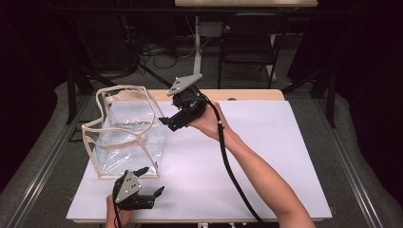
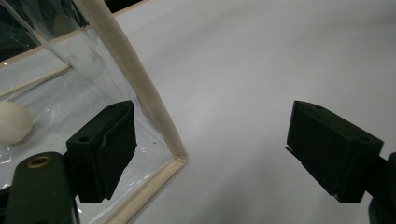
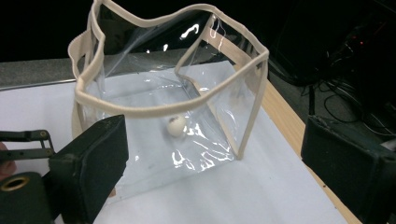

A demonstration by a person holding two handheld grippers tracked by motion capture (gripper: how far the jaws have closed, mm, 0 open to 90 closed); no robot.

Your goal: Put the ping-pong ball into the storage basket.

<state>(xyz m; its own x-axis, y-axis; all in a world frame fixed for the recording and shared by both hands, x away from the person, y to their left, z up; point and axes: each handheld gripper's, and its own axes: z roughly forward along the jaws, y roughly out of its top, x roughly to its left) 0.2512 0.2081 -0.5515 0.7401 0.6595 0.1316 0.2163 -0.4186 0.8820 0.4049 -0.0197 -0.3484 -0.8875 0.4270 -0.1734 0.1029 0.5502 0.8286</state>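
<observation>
— What have you got in front of you?

— A clear plastic bag (image 1: 126,130) with cream cloth trim, standing open on the white sheet (image 1: 247,156) that covers the table. It sits at the left of the sheet, its rim wavy and sagging on one side. Inside, on the bottom, lies a small white ball (image 3: 176,126).

— Where is your right gripper?

— My right gripper (image 1: 164,121) hangs above the sheet just beside the bag's right wall, pointing towards it. Its jaws are spread wide with nothing between them; through its own camera I look between the two black pads straight at the bag and the ball.

— Touching the bag?

— No, it is a little apart from it.

— And the left one?

— My left gripper (image 1: 153,181) is low at the near edge of the sheet, just in front of the bag's near corner. Its jaws are spread too. One pad sits close against the trimmed corner; whether it touches the plastic I cannot tell. The other pad is over bare sheet.
</observation>
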